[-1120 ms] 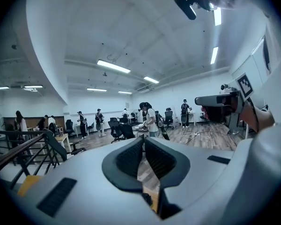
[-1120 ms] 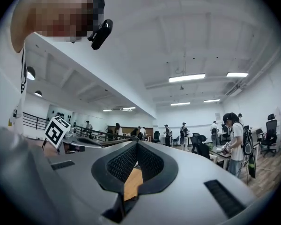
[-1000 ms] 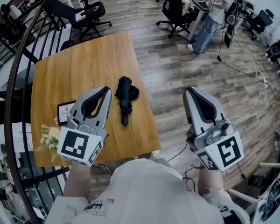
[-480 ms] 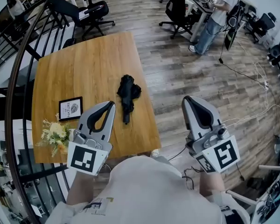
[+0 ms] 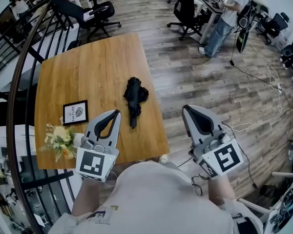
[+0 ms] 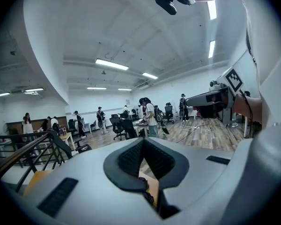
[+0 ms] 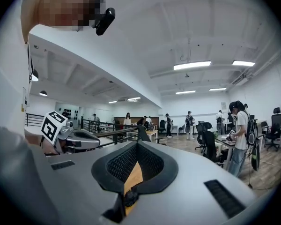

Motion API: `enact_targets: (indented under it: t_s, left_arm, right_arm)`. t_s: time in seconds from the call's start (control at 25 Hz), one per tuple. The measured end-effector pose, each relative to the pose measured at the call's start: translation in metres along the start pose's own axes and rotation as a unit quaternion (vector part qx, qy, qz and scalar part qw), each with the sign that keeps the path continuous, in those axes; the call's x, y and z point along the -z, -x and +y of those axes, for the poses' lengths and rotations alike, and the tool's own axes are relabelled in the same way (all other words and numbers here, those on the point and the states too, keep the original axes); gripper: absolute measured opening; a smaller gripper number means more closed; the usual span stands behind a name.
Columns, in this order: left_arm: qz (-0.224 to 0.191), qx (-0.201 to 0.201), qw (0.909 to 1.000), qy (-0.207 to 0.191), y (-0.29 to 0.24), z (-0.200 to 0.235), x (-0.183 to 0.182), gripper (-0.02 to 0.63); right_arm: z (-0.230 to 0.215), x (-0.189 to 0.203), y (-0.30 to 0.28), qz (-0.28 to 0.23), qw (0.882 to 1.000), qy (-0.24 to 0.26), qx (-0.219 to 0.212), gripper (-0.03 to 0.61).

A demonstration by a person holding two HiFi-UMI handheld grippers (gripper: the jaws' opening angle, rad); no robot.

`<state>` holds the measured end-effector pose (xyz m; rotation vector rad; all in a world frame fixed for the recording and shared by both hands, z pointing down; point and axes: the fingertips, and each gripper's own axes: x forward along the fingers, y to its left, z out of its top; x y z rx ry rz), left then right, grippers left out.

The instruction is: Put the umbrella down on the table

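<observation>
A folded black umbrella (image 5: 135, 97) lies on the wooden table (image 5: 93, 67) near its right edge, with nothing touching it. My left gripper (image 5: 116, 112) hovers over the table's near part, just short of the umbrella and to its left; its jaws are shut and empty. In the left gripper view the left gripper (image 6: 141, 142) shows closed tips and only a strip of wood below. My right gripper (image 5: 184, 108) hangs over the floor to the right of the table, jaws together, holding nothing. The right gripper view shows the right gripper (image 7: 136, 144) shut as well.
A small framed picture (image 5: 75, 112) and a bunch of flowers (image 5: 58, 140) sit at the table's near left. A dark railing (image 5: 19, 82) curves along the left. Office chairs (image 5: 95, 11), a standing person (image 5: 227, 9) and floor cables (image 5: 263, 82) lie beyond.
Both grippers have drawn back toward me and sunk lower. The umbrella has stayed in place on the table.
</observation>
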<state>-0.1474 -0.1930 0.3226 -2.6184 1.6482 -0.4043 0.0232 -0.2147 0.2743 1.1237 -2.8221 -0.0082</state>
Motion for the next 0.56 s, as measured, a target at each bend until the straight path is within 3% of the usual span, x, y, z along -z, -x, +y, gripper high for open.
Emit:
enact_targets:
  t_s: [0.28, 0.56]
  left_arm:
    - [-0.019, 0.001, 0.9996, -0.019, -0.004, 0.001, 0.005, 0.017]
    - [-0.011, -0.021, 0.9997, 0.004, -0.003, 0.007, 0.007, 0.017]
  right_arm:
    - [0.001, 0.010, -0.002, 0.016, 1.000, -0.002, 0.003, 0.027]
    - [0.006, 0.016, 0.000, 0.018, 1.000, -0.008, 0.001, 0.026]
